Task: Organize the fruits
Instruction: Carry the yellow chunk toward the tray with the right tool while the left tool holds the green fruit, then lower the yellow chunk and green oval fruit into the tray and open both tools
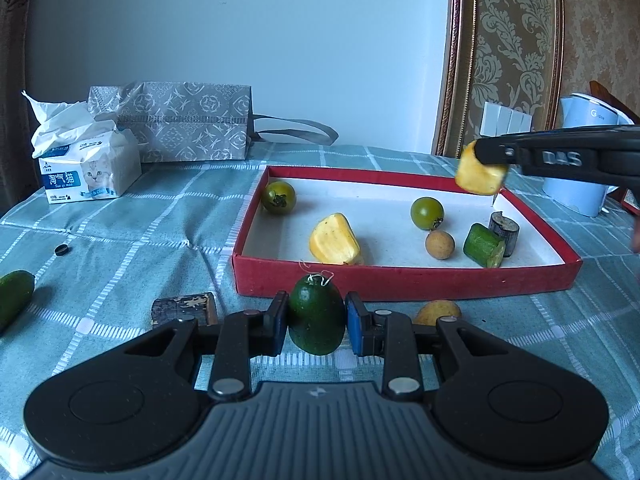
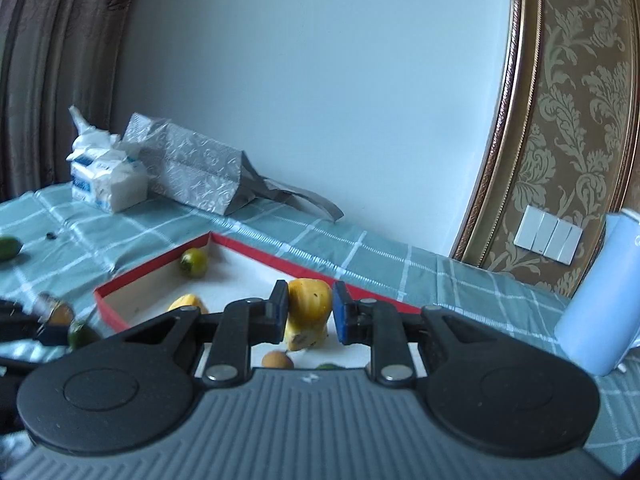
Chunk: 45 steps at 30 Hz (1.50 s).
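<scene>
My left gripper (image 1: 317, 322) is shut on a dark green oval fruit (image 1: 316, 314), held just in front of the red box (image 1: 400, 282). My right gripper (image 2: 310, 312) is shut on a yellow jackfruit piece (image 2: 307, 312), raised over the box's far right corner; from the left wrist view the same piece (image 1: 478, 178) hangs at the tip of the right gripper (image 1: 486, 160). Inside the box lie another yellow jackfruit piece (image 1: 334, 240), two green tomatoes (image 1: 279, 197) (image 1: 427, 213), a brown longan (image 1: 440, 244), a cucumber chunk (image 1: 484, 245) and a dark sugarcane stub (image 1: 504, 226).
On the checked cloth outside the box lie a dark sugarcane piece (image 1: 184, 308), a yellowish fruit (image 1: 436, 312) behind my right finger, a green cucumber (image 1: 14, 294) at the left edge and a small black cap (image 1: 62, 250). A tissue pack (image 1: 86, 172), a grey bag (image 1: 180, 124) and a blue kettle (image 1: 584, 184) stand behind.
</scene>
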Tool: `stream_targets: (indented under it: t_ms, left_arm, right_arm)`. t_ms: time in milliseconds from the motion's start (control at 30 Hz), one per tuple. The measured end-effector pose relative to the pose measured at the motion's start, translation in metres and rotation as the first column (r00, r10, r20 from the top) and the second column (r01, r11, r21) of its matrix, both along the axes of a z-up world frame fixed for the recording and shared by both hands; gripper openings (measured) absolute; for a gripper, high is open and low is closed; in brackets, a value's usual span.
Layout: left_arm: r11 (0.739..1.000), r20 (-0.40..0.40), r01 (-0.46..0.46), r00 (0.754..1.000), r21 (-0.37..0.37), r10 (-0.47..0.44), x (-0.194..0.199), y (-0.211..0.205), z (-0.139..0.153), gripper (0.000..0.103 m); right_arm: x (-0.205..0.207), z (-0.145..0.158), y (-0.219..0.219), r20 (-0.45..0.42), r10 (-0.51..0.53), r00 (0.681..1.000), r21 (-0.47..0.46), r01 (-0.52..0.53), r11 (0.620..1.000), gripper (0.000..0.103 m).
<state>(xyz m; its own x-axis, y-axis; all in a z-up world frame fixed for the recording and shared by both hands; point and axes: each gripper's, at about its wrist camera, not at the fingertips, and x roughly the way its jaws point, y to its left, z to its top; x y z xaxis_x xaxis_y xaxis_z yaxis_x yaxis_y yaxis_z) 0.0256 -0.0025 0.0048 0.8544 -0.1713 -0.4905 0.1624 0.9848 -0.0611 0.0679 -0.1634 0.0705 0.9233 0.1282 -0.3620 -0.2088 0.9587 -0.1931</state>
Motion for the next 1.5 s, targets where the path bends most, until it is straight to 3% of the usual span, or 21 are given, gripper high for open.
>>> stream_targets:
  t_ms: [100,200,400,467,667,800,933,1200,1500]
  left_arm:
    - [1.000,0.001,-0.002,1.000,0.002,0.002,0.000,0.000,0.000,0.029]
    - [1.000,0.000,-0.006,1.000,0.003,0.006,0.000,0.000,-0.001,0.029]
    - [1.000,0.002,-0.014,1.000,0.007,0.014,0.000,0.000,-0.001,0.029]
    - [1.000,0.006,-0.014,1.000,0.008,0.014,-0.001,0.000,0.000,0.029]
    - [0.999,0.035,-0.028,0.999,0.037,0.027,-0.003,-0.003,0.001,0.029]
    - [0.999,0.044,-0.041,0.998,0.028,0.039,-0.003,-0.001,0.006,0.029]
    - [0.998,0.052,-0.050,0.997,0.038,0.048,0.006,-0.006,0.018,0.029]
    - [0.993,0.082,-0.038,0.996,0.108,0.029,0.051,-0.048,0.043,0.029]
    - [0.986,0.069,-0.032,0.997,0.162,0.021,0.083,-0.073,0.040,0.029]
  right_arm:
    - [0.014,-0.009,-0.001,-0.001,-0.018,1.000,0.016,0.018,1.000,0.022]
    - [0.028,-0.021,-0.007,-0.064,-0.022,0.998,0.059,0.025,0.998,0.022]
    - [-0.002,-0.029,-0.034,-0.037,-0.042,0.998,0.163,0.048,0.985,0.025]
    - [-0.016,-0.033,-0.043,-0.007,-0.059,0.998,0.156,0.060,0.986,0.045]
    - [-0.050,-0.037,-0.078,0.003,-0.097,0.995,0.255,0.093,0.962,0.047]
    - [-0.067,-0.046,-0.094,0.008,-0.118,0.993,0.291,0.111,0.950,0.062]
    - [-0.063,-0.051,-0.107,-0.030,-0.118,0.993,0.370,0.121,0.921,0.063]
    - [-0.065,-0.050,-0.114,-0.029,-0.106,0.994,0.412,0.109,0.905,0.063]
    - [-0.065,-0.048,-0.123,-0.028,-0.108,0.994,0.456,0.109,0.883,0.063]
